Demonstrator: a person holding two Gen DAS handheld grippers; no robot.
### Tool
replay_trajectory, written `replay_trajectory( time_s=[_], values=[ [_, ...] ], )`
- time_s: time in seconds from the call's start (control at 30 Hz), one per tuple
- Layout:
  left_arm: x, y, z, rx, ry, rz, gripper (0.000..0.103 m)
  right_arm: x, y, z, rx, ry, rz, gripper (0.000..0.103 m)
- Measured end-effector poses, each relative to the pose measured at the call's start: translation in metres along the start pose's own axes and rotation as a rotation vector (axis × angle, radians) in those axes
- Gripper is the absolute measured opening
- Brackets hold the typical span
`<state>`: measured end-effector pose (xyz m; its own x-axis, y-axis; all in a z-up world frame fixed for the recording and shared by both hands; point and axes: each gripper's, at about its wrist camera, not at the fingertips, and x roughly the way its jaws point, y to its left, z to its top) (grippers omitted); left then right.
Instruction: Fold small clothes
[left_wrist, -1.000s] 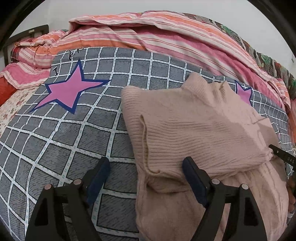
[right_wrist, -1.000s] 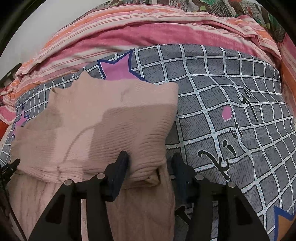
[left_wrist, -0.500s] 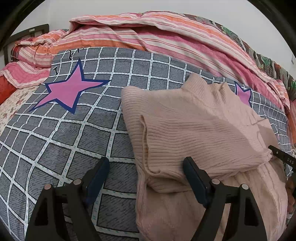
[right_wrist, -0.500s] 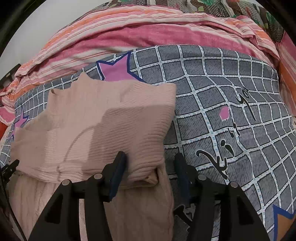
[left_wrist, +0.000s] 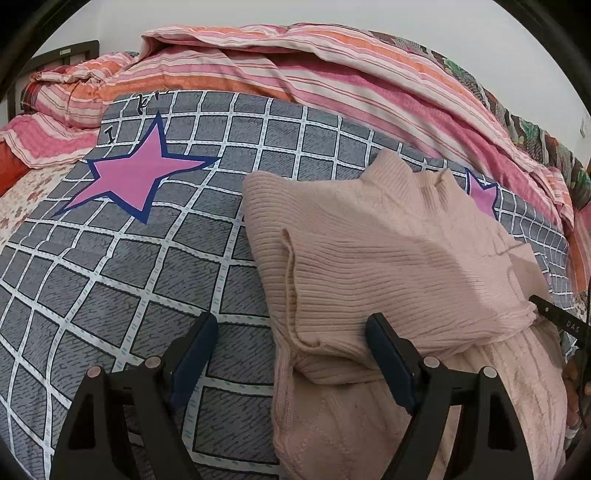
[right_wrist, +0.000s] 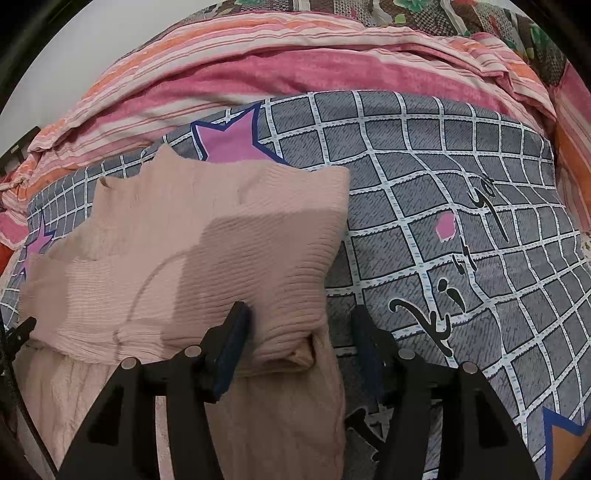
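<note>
A pale pink ribbed sweater (left_wrist: 388, 258) lies on the grey checked sheet (left_wrist: 110, 280), its upper part folded down over the lower part. My left gripper (left_wrist: 291, 343) is open wide, and the fold's left corner lies loose between its blue pads. In the right wrist view the sweater (right_wrist: 221, 251) shows its right corner between the fingers of my right gripper (right_wrist: 301, 339). That gripper is open: its left pad (right_wrist: 234, 343) rests against the knit, and the right one stands apart over the sheet. The right gripper's tip (left_wrist: 554, 319) shows at the left view's edge.
A bunched pink and orange striped quilt (left_wrist: 295, 66) runs along the far side of the bed. The sheet carries pink stars (left_wrist: 129, 173) and black lettering (right_wrist: 443, 306). A dark headboard (left_wrist: 66, 51) stands at the far left, and a patchwork blanket (right_wrist: 406, 11) lies at the back right.
The right gripper's jaws have spread a little wider around the sweater's folded corner. The left gripper and the sweater have stayed as they were.
</note>
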<state>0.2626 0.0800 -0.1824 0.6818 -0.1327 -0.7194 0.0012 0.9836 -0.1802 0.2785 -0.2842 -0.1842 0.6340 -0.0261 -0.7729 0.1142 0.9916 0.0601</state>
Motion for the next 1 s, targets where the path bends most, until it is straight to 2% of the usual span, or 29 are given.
replay_trajectory(
  time_s=[0.2,0.37,0.47,0.6,0.77,0.87,1.0],
  values=[
    [-0.002,0.001,0.0,-0.004,-0.007,-0.007,0.082,-0.001,0.001,0.002,-0.009,0.005,-0.014,0.059],
    [-0.009,0.003,-0.002,-0.017,-0.02,-0.01,0.082,-0.02,-0.011,0.001,0.027,0.033,0.03,0.06],
    [-0.021,0.004,-0.008,-0.025,-0.032,-0.002,0.081,-0.055,-0.019,-0.015,0.039,-0.013,0.018,0.06],
    [-0.043,0.006,-0.024,-0.051,-0.031,-0.009,0.08,-0.102,-0.021,-0.048,-0.057,-0.07,-0.008,0.06],
    [-0.081,0.009,-0.049,-0.092,-0.039,-0.065,0.08,-0.145,-0.028,-0.082,-0.122,-0.12,-0.031,0.06],
    [-0.099,0.008,-0.064,-0.085,-0.032,-0.072,0.08,-0.162,-0.035,-0.1,-0.103,-0.16,-0.039,0.06],
    [-0.126,0.007,-0.093,-0.076,-0.033,-0.08,0.08,-0.172,-0.048,-0.122,-0.043,-0.117,0.025,0.06]
  ],
)
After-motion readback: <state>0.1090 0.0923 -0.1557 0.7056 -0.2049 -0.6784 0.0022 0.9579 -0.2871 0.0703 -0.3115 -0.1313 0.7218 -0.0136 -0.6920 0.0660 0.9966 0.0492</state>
